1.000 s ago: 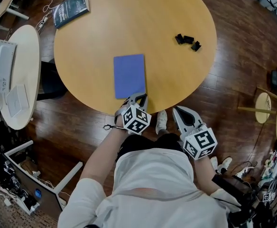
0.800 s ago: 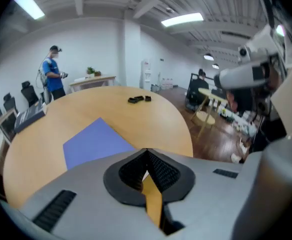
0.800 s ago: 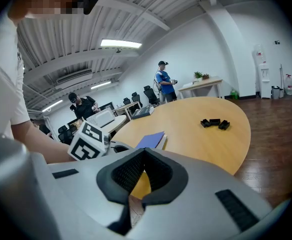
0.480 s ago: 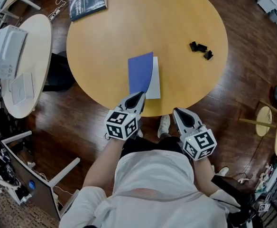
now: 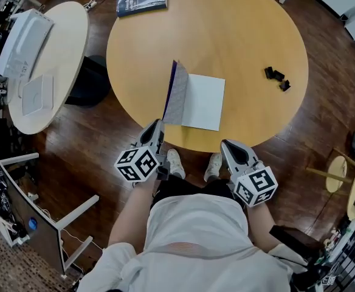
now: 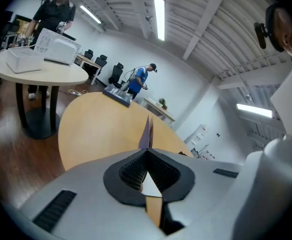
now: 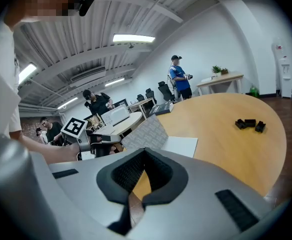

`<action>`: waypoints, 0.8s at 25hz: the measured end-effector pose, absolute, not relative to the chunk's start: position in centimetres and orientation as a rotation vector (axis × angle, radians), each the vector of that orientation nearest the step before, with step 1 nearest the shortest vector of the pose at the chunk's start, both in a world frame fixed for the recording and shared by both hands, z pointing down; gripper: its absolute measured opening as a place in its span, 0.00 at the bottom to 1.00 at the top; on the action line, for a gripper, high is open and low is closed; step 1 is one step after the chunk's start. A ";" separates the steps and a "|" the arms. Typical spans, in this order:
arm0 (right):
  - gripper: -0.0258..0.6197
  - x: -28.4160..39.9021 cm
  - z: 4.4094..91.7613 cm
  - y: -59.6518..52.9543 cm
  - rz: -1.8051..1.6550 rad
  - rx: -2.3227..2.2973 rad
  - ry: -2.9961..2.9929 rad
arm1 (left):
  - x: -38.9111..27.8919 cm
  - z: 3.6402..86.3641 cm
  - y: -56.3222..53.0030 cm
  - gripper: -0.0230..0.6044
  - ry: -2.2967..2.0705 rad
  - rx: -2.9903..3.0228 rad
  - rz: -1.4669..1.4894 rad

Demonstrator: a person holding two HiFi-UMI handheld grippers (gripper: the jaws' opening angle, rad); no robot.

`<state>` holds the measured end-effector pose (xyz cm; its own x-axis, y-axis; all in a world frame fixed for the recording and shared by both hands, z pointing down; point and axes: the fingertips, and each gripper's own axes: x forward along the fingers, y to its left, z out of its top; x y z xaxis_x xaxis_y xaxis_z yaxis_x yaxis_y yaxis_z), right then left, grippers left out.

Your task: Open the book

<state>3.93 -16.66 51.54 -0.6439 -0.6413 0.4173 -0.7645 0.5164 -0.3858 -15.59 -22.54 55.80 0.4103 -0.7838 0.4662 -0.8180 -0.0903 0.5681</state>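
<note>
The left gripper (image 5: 158, 123) is closed on the near corner of the cover (image 5: 176, 99), which is stood upright just ahead of its tips. The rest of the book (image 5: 203, 102) lies flat on the table (image 5: 226, 29), ahead and to the right. The right gripper (image 5: 225, 144) is shut on nothing, just short of the table's edge.

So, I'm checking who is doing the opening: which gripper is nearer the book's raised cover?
Left. The left gripper is shut on the raised cover's near corner. The right gripper, shut and empty, sits off the table's near edge, right of the cover.
</note>
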 end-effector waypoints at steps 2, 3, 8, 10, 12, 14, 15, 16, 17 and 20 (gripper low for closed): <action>0.04 2.9 51.3 -16.8 0.816 1.189 -2.544 | -17.5 56.6 -22.5 0.05 -1.402 1.836 0.088; 0.04 2.4 51.2 -16.8 0.814 1.188 -2.546 | -18.3 57.0 -22.5 0.05 -1.415 1.829 0.113; 0.04 1.1 51.5 -16.8 0.811 1.198 -2.532 | -20.8 60.3 -22.5 0.05 -1.439 1.797 0.277; 0.04 0.8 51.6 -16.8 0.813 1.208 -2.523 | -21.6 61.9 -22.3 0.05 -1.420 1.762 0.321; 0.04 0.4 51.6 -16.6 0.815 1.216 -2.519 | -22.3 63.4 -22.1 0.05 -1.402 1.746 0.354; 0.04 0.1 51.6 -16.5 0.815 1.221 -2.517 | -22.7 64.8 -21.8 0.06 -1.378 1.739 0.386; 0.04 0.1 51.6 -16.5 0.815 1.224 -2.516 | -23.0 65.6 -21.7 0.06 -1.370 1.730 0.406; 0.04 0.1 51.6 -16.5 0.815 1.230 -2.514 | -23.2 66.3 -21.5 0.06 -1.365 1.720 0.427; 0.04 0.2 51.6 -16.5 0.816 1.236 -2.512 | -23.4 66.9 -21.4 0.09 -1.363 1.709 0.447; 0.04 0.3 51.6 -16.4 0.813 1.250 -2.508 | -24.1 67.9 -21.0 0.11 -1.354 1.675 0.479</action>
<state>0.31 -16.37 51.59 -0.6125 -0.6655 0.4267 -0.7892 0.4842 -0.3776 -24.09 -21.03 67.94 0.3251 -0.5676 0.7564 -0.9170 0.0063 0.3988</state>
